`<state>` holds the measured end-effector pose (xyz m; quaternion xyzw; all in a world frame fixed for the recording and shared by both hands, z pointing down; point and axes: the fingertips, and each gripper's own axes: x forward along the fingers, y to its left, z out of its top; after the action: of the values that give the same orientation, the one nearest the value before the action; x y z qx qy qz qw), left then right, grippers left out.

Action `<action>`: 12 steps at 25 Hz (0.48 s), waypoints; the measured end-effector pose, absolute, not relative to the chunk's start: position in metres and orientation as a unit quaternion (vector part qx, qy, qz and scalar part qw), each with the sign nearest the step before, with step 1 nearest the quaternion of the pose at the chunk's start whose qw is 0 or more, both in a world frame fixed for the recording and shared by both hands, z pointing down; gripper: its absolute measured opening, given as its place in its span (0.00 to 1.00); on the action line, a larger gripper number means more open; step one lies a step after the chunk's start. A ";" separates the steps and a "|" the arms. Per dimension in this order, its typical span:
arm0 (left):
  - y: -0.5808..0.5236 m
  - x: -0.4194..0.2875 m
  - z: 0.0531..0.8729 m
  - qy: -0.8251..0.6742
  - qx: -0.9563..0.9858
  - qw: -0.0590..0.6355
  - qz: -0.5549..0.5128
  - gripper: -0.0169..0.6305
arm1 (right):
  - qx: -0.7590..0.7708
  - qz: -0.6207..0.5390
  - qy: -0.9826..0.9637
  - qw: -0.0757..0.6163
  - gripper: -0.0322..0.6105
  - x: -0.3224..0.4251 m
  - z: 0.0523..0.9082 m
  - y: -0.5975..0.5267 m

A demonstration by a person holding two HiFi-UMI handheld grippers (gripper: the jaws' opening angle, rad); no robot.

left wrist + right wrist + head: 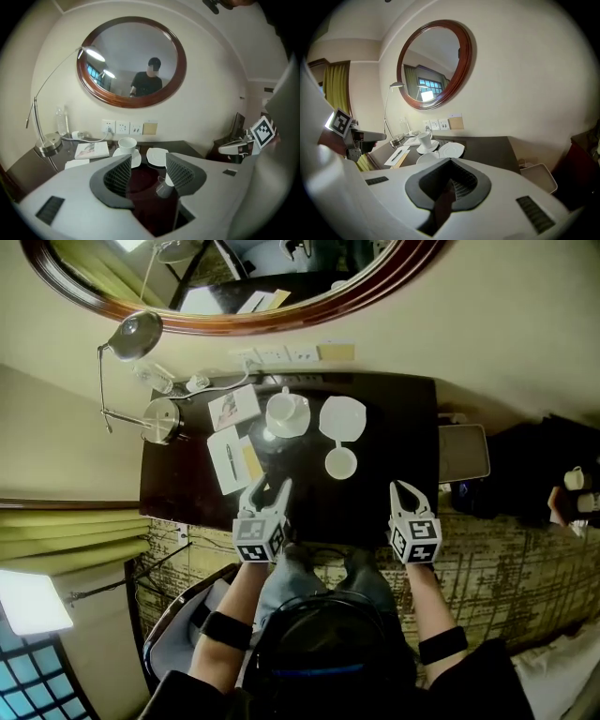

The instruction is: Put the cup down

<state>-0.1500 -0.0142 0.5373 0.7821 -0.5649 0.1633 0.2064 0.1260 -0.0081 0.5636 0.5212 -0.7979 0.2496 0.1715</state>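
A loose white cup (340, 463) stands on the dark desk (394, 427), just in front of an empty white saucer (342, 417). A second cup sits on its own saucer (287, 412) to the left. My left gripper (269, 488) hovers at the desk's front edge, left of and nearer than the loose cup, and is open with nothing between its jaws. In the left gripper view (149, 161) the cup (164, 188) peeks out behind the right jaw. My right gripper (405, 489) is at the front right, shut and empty (451, 163); it sees the cup (426, 158) ahead to its left.
A notepad with a pen (228, 460) and a booklet (234, 409) lie at the desk's left, by a metal desk lamp (159, 418). Wall sockets (281, 356) and a round mirror (234, 277) are behind. A white bin (464, 454) stands right of the desk.
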 end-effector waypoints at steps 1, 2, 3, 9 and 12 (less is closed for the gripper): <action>-0.019 -0.151 0.547 -0.562 0.782 0.213 0.166 0.40 | 0.527 0.249 -0.794 0.172 0.06 0.129 0.565 -0.007; -0.026 -0.151 0.556 -0.557 0.783 0.218 0.169 0.44 | 0.534 0.245 -0.790 0.173 0.06 0.133 0.567 -0.007; -0.034 -0.151 0.564 -0.552 0.786 0.221 0.172 0.48 | 0.543 0.243 -0.785 0.175 0.06 0.137 0.570 -0.007; -0.107 -0.170 0.617 -0.544 0.790 0.228 0.171 0.75 | 0.583 0.245 -0.754 0.175 0.06 0.146 0.583 -0.004; -0.142 -0.175 0.638 -0.542 0.790 0.228 0.172 0.82 | 0.594 0.247 -0.746 0.173 0.06 0.146 0.587 0.005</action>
<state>-0.1747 -0.1423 0.6383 0.7903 -0.5420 0.1720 0.2283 0.1462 0.0046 0.5871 0.5940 -0.7459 0.2467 0.1728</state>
